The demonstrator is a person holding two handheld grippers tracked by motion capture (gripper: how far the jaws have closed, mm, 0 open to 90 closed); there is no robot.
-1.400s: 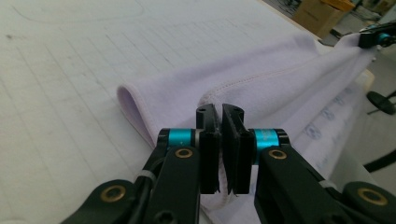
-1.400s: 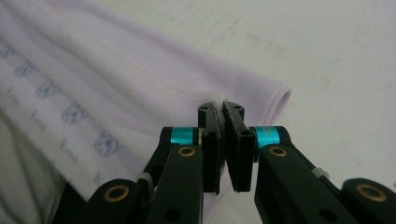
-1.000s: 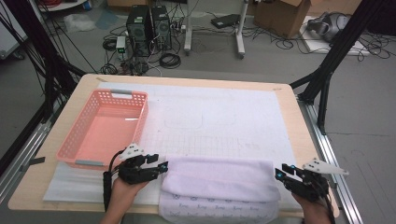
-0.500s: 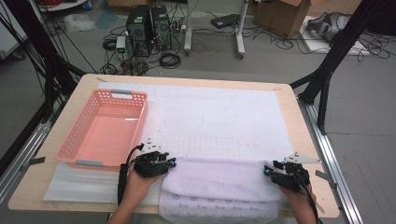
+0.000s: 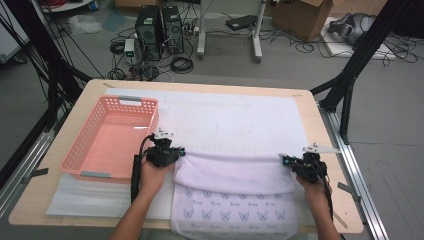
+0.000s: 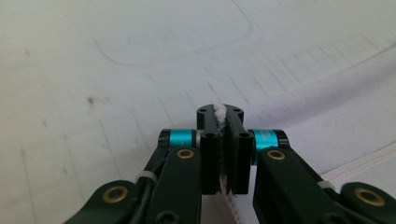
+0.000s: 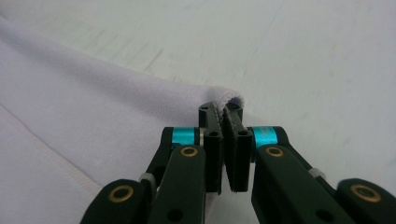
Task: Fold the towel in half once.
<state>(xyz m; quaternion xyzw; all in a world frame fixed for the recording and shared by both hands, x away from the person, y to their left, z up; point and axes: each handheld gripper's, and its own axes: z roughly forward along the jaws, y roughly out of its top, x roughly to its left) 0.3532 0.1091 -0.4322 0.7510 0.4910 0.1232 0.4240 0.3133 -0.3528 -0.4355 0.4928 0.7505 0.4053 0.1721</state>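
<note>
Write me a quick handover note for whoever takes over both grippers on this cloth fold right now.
Left gripper: jaws have just been closing and are now shut on the left corner of the cloth.
Right gripper: jaws have just been closing and are now shut on the cloth's right corner.
The cloth lies at the near edge of the table, on the white mat, its printed near part flat. The pink basket sits to the left with nothing in it.
Done: both corners are pinched and the raised edge is stretched between the grippers.
Left: probably carry that edge over to finish the fold, then perhaps put the cloth in the basket.
</note>
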